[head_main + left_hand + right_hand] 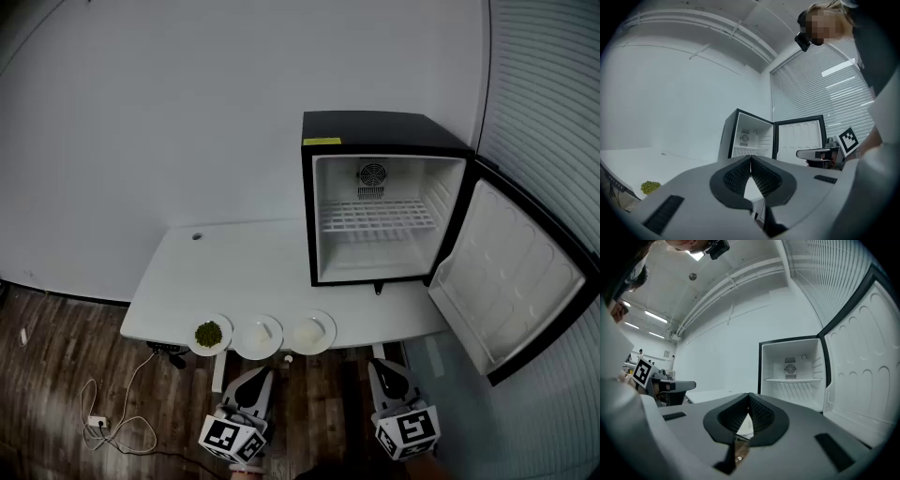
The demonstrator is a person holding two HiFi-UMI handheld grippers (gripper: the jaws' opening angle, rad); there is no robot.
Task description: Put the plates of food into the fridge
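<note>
Three white plates lie in a row along the table's near edge: one with green food (209,335), a middle one with pale food (258,336) and a right one with pale food (310,332). The black fridge (384,131) stands on the table's right end, its door (513,277) swung wide and its white inside bare. My left gripper (255,377) and right gripper (383,367) hover just short of the table edge, both shut with nothing in them. In the left gripper view the jaws meet at the tip (750,158); the right gripper's jaws (749,394) meet likewise.
The white table (234,272) stands against a white wall. A cable and a plug (97,422) lie on the wooden floor at the left. Window blinds (544,103) run along the right, behind the open door.
</note>
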